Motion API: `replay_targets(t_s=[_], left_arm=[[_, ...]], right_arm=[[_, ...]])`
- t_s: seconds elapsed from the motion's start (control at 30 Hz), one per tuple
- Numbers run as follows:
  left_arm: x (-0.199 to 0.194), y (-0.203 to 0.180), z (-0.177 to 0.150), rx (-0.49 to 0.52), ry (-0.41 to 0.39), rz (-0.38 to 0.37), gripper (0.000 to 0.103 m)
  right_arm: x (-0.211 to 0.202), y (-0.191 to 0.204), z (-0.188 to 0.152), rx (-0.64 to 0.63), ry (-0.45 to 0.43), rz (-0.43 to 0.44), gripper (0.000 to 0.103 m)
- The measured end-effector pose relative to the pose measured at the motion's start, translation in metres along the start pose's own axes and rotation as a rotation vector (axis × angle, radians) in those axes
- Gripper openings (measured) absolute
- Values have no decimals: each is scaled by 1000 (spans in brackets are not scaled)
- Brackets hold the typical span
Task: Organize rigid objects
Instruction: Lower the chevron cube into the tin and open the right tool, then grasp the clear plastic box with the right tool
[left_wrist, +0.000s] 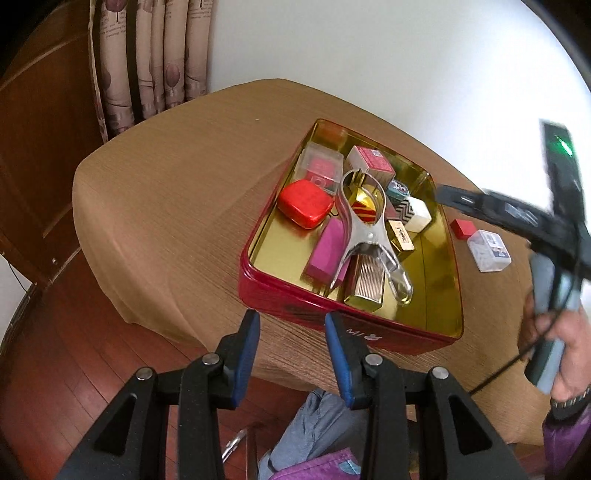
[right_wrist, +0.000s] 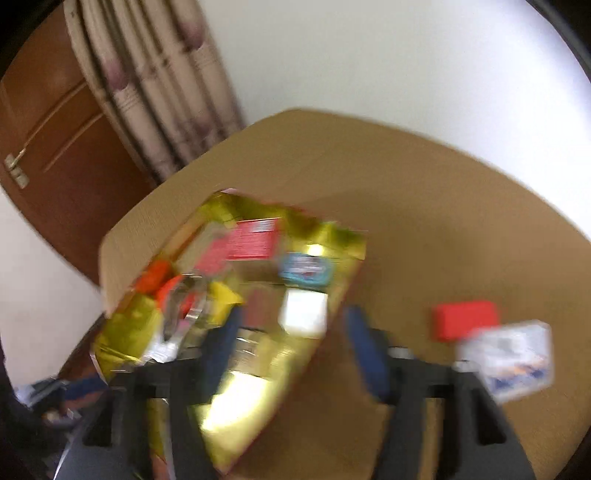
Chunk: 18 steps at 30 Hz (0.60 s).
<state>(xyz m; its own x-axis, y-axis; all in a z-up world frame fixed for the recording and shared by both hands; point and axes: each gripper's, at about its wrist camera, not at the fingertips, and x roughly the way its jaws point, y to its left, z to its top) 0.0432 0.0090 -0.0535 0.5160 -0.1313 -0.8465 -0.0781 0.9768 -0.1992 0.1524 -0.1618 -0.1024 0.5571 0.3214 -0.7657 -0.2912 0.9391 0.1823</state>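
Note:
A red tin with a gold inside (left_wrist: 436, 258) sits on the tan table and holds several small boxes, a red square case (left_wrist: 304, 203) and a metal tongs-like tool (left_wrist: 364, 225). My left gripper (left_wrist: 291, 325) is open and empty, just before the tin's near wall. In the blurred right wrist view my right gripper (right_wrist: 291, 325) is open and empty above the tin's right edge (right_wrist: 332, 295). A small red box (right_wrist: 465, 319) (left_wrist: 463, 227) and a clear plastic box (right_wrist: 513, 358) (left_wrist: 487, 249) lie on the table to the right of the tin.
The table (left_wrist: 177, 192) has a tan cloth; its edges fall off at left and front. A curtain (left_wrist: 147, 55) and a wooden door (right_wrist: 59, 140) stand behind. The person's leg (left_wrist: 317, 424) shows below the table.

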Motion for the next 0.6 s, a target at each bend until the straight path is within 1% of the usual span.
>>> replay_targets(t_s=[0.03,0.1,0.13,0.2,0.23,0.37,0.5,0.57,0.6], left_arm=[[1,0,0,-4,5,-3,37],[4,1,0,-7,19,-12,37],[5,1,-1,-10,29,-14,37],[7,2,-1,-16,39,-21,37],[8,2,-1,-18,41,-24,37],[8,-2,-2,-7,40,-16,37],[10,-8,-4,19,44,-2,37],[12,-10,-4,26,48,1,37],[13,-11,-4,26,52,1,37]], right_arm=[[-13,-12,-7,7,-34,-50,99],[-37,-36,-23,-11,-86,-151,102],[-45,-47,-26,-23,-83,-180,103],[-47,-71,-33,-53,-31,-264,103],[-44,-79,-34,-58,-13,-286,103],[-30,-113,-31,-52,71,-333,103],[-14,-129,-23,-23,99,-310,103],[-5,-134,-18,-12,114,-317,103],[-1,-138,-15,1,121,-302,103]])
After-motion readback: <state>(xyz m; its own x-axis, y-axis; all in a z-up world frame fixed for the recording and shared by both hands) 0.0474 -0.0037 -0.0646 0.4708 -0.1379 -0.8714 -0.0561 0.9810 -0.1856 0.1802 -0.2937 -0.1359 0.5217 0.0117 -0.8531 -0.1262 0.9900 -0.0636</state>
